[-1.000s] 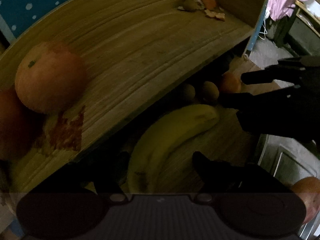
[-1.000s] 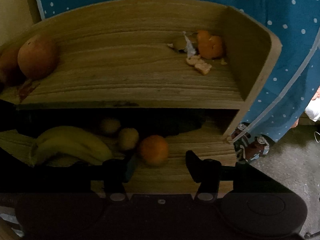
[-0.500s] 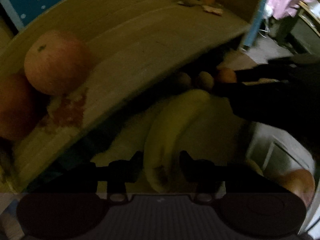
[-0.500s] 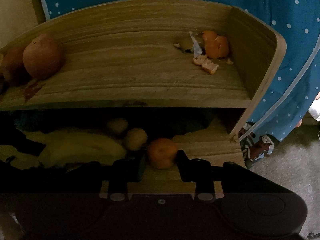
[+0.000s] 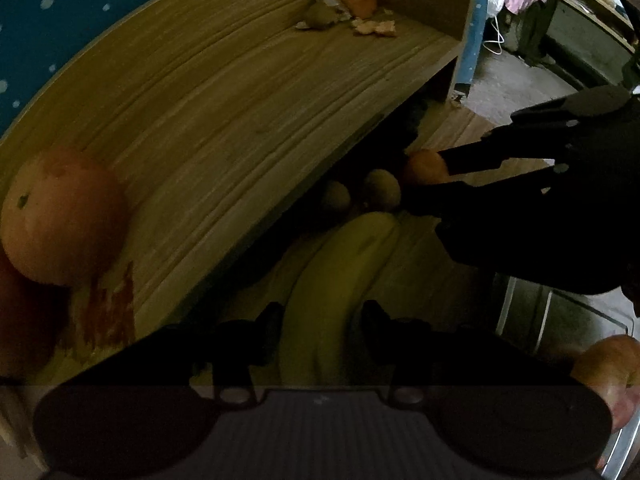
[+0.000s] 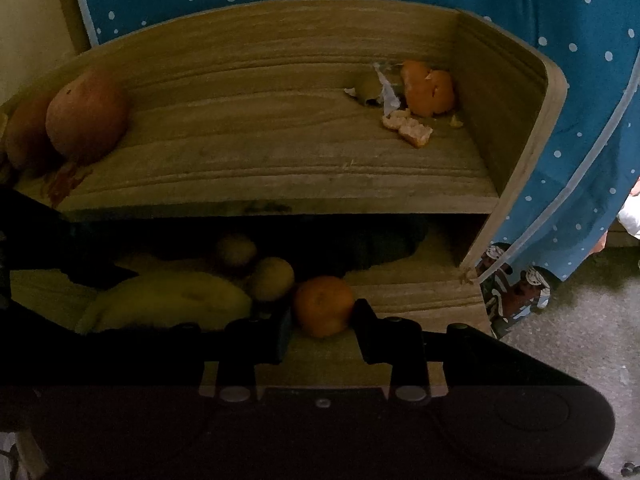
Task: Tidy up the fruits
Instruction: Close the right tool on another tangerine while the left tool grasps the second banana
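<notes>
A two-level wooden shelf (image 6: 280,152) holds the fruit. On the lower board lie a yellow banana (image 5: 336,272), two brownish kiwis (image 6: 272,280) and a small orange (image 6: 324,304). My left gripper (image 5: 322,320) is shut on the banana, one finger against each side near its close end. My right gripper (image 6: 320,320) is shut on the small orange, with the fingers pressed to its left and right. In the left wrist view, the right gripper (image 5: 440,172) reaches in from the right and pinches that orange (image 5: 424,166).
A large reddish-orange fruit (image 6: 86,116) with a second one behind it sits at the upper shelf's left end. Orange peel and scraps (image 6: 424,92) lie at its right end. Blue dotted cloth (image 6: 560,20) hangs behind. A hand (image 5: 612,364) shows at lower right.
The left fingers went from wide apart to closed on the banana. My right gripper moved forward to the small orange and its fingers closed on it.
</notes>
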A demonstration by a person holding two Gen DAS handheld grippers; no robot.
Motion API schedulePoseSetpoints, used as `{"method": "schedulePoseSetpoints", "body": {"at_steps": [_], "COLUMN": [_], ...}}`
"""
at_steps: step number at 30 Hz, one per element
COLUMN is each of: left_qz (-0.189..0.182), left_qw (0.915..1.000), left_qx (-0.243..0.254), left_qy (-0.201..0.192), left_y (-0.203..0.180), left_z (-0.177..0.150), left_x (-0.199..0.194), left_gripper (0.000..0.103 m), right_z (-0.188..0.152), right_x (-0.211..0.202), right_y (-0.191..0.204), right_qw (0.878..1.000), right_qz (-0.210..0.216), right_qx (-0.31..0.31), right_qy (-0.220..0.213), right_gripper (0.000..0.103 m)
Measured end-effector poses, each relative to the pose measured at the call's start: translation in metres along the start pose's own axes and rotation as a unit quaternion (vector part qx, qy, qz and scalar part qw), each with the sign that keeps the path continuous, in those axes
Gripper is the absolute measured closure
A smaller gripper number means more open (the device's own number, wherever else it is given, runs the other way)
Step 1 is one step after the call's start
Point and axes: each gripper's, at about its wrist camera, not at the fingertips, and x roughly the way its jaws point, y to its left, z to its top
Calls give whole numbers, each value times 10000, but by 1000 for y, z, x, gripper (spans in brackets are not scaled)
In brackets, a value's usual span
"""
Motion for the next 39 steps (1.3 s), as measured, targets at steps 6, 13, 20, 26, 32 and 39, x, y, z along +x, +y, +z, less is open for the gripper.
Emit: {"method": "schedulePoseSetpoints", "body": {"at_steps": [6, 13, 20, 26, 32, 39], "left_qz": [35, -41, -85, -108, -23, -264], "left_qw": [10000, 9995, 9984, 9981, 9991, 9971], "left_qx": [-12, -286, -521, -539, -369, -687], "left_qy": [8, 92, 224, 271, 228, 211], "left_y": [-4, 9, 23, 30, 24, 34], "left_z": [-6, -24, -48, -62, -60, -72], "left_x": [-7, -12, -17, -19, -11, -19], "left_gripper": [62, 66, 66, 65, 63, 66], "right_z": [-1, -11, -25, -34, -40, -45], "right_x": [-2, -11, -23, -31, -34, -58], "right_y": [1, 6, 30, 54, 63, 66], "right_qw": [10000, 9999, 9998, 9996, 9997, 9997], "right_qz": [11, 67, 184, 258, 204, 6], "right_qx": [61, 126, 102, 29, 67, 223], "right_qy": [-48, -20, 28, 80, 131, -47], "right_gripper": [68, 69, 69, 69, 69, 69]}}
